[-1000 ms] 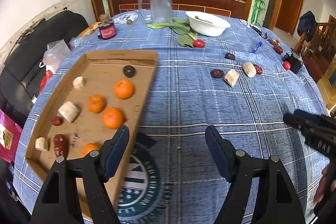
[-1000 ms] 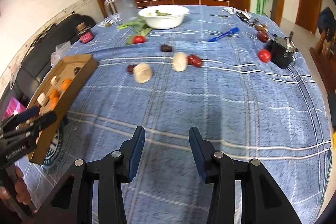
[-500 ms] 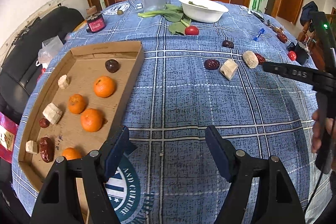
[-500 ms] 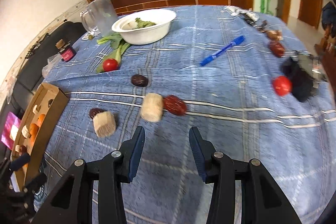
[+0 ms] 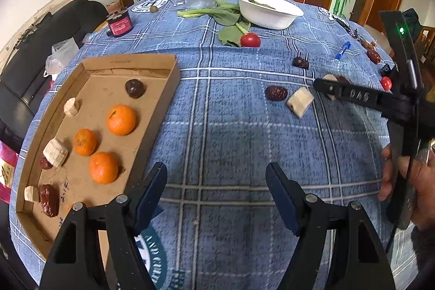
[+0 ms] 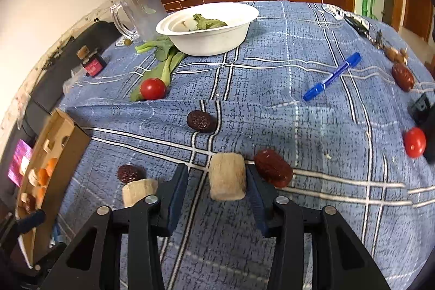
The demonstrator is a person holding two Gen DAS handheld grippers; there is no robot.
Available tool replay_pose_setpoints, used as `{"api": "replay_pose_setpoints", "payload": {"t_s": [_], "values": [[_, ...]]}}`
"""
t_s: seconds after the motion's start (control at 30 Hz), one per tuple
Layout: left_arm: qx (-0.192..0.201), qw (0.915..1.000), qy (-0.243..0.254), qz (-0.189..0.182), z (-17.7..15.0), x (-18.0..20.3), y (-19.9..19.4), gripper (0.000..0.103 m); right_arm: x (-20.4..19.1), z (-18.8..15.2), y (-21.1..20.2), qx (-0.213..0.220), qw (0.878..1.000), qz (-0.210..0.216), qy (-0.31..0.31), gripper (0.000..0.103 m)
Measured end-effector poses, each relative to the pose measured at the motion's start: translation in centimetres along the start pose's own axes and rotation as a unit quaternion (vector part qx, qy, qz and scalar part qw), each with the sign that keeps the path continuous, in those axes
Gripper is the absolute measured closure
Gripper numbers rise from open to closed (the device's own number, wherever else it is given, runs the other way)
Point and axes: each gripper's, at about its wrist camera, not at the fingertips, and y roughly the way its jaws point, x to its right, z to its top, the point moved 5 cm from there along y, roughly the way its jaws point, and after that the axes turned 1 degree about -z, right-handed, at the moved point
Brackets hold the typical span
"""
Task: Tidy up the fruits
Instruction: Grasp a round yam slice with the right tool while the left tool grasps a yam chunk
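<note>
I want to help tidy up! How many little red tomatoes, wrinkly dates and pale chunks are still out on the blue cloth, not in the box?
Tomatoes: 2
Dates: 4
Pale chunks: 2
Total: 8

Blue plaid tablecloth (image 6: 272, 105) with white and black lines; brown cardboard tray (image 5: 152, 110) holding orange tangerines (image 5: 121, 119); pale beige banana piece (image 6: 227, 180); dark red date (image 6: 273, 167); red tomato (image 6: 152, 88); white bowl (image 6: 212, 38); blue pen (image 6: 332, 76); green leaves (image 6: 163, 56).
</note>
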Motion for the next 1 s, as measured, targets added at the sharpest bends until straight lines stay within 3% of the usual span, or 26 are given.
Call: {"api": "replay_pose_setpoints", "payload": {"t_s": [0.07,0.23,0.5,0.67,0.77,0.83,0.9,1.0], "values": [[-0.001,1.0000,-0.001,-0.004,0.5,0.6,0.3,0.029,-0.1,-0.1,0.1,0.000,1.000,-0.020,-0.022,0.075],[-0.005,0.9998,-0.008,-0.018,2.0,2.8,1.5,0.029,0.5,-0.8,-1.2,0.010,0.999,-0.031,-0.036,0.075],[-0.014,0.9985,-0.032,-0.041,4.1,6.1,4.7,0.029,2.9,-3.2,-4.3,0.014,1.000,-0.016,-0.015,0.075],[-0.023,0.9978,-0.053,-0.034,5.0,7.5,6.9,0.029,3.6,-4.1,-4.7,0.008,1.000,-0.011,-0.004,0.075],[-0.005,0.9976,-0.063,-0.028,5.5,7.6,7.1,0.030,3.7,-4.4,-5.1,0.008,1.000,-0.009,-0.007,0.075],[0.002,0.9971,-0.071,-0.027,5.7,7.4,7.1,0.042,3.7,-4.5,-5.2,0.008,1.000,-0.009,-0.009,0.075],[0.009,0.9966,-0.066,-0.049,5.7,7.3,6.8,0.066,3.7,-4.6,-5.4,0.009,1.000,-0.011,-0.012,0.075],[0.005,0.9955,-0.062,-0.072,5.2,7.1,6.2,0.070,3.4,-4.8,-5.8,0.013,0.999,-0.017,-0.024,0.075]]}}
